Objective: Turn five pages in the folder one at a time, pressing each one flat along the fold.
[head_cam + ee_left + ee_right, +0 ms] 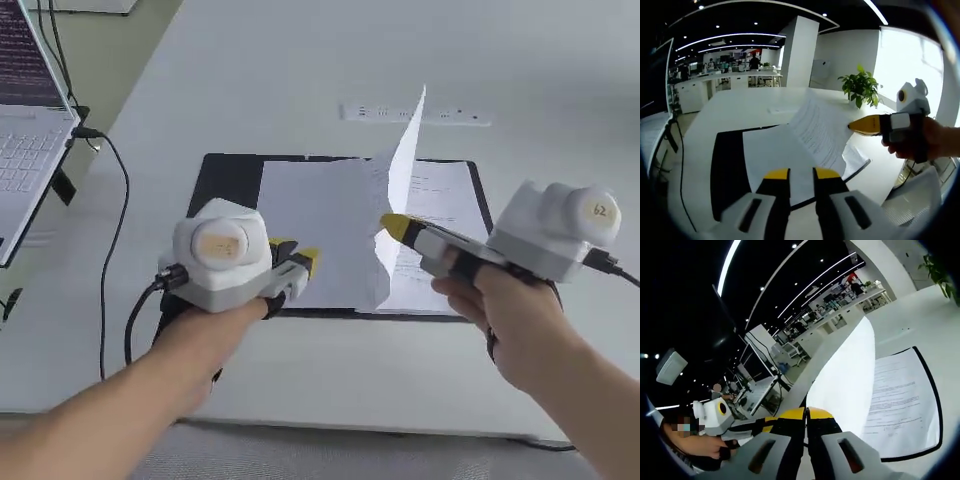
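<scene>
The right tongs [388, 226] are pinching a white printed page [405, 150] upright above the open black folder [225, 180]. The left tongs [298, 257], slightly spread and gripping nothing, are hovering at the folder's near edge on the white worktop [300, 60].

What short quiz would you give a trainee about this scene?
1. True or false: the raised page lies flat on the folder.
2. Which tool pinches that page?
3. Fill in: at the left edge of the table sits an open ____.
Key: 1 false, it stands upright. 2 the right tool. 3 laptop.
</scene>
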A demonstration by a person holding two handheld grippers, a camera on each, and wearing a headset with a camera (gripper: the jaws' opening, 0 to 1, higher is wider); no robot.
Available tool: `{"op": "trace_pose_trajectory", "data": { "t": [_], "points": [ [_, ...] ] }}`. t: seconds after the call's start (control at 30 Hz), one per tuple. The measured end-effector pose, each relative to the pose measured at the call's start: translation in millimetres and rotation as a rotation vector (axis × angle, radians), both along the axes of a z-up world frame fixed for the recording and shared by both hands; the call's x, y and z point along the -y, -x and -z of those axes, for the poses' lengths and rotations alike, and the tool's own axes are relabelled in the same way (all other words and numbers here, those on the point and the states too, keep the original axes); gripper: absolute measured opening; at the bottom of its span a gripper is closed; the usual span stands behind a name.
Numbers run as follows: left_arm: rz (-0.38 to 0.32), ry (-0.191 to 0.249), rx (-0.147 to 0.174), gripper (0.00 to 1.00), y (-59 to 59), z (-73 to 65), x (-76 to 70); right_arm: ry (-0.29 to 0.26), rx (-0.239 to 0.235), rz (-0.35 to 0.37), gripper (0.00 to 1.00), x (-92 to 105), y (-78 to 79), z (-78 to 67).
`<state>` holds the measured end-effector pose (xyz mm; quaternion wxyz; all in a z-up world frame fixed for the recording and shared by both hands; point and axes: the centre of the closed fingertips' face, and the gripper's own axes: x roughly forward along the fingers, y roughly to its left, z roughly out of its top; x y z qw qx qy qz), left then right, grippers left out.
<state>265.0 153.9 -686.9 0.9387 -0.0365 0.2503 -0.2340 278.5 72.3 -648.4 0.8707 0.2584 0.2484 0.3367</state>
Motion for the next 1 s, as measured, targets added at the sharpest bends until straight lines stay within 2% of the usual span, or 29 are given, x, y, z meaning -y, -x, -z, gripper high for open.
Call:
{"op": "trace_pose_trajectory", "data": {
  "t": [0.17, 0.23, 0.37, 0.4, 0.5, 0.57, 0.77, 1.0],
  "points": [
    [-0.037, -0.004, 0.007, 0.16, 10.2, -7.0, -32.8, 0.002, -0.015, -0.036, 0.0, -32.1, -2.0, 7.1],
    [-0.048, -0.004, 0.004, 0.16, 14.2, -8.6, -41.8, 0.008, -0.022, -0.048, 0.0, -41.6, -1.9, 11.5],
    [-0.076, 0.008, -0.002, 0.16, 22.6, -10.7, -62.5, 0.031, -0.046, -0.089, 0.0, -64.3, 0.3, 25.5],
    [-0.084, 0.008, 0.002, 0.16, 25.2, -11.7, -68.0, 0.058, -0.057, -0.103, 0.0, -70.0, 1.6, 32.3],
    [-0.098, 0.01, 0.0, 0.16, 29.8, -12.4, -79.7, 0.061, -0.08, -0.12, 0.0, -84.9, 1.3, 43.0],
    [-0.109, 0.013, -0.004, 0.16, 33.1, -12.0, -86.5, 0.077, -0.097, -0.137, 0.0, -91.0, -4.2, 57.4],
    [-0.13, 0.018, -0.018, 0.15, 42.4, -7.8, -98.3, 0.114, -0.148, -0.18, 0.0, -114.8, -3.0, 87.5],
    [-0.153, 0.022, -0.043, 0.15, 51.4, 0.8, -107.8, 0.145, -0.208, -0.209, 0.0, -133.1, -0.9, 121.2]
  ]
}}
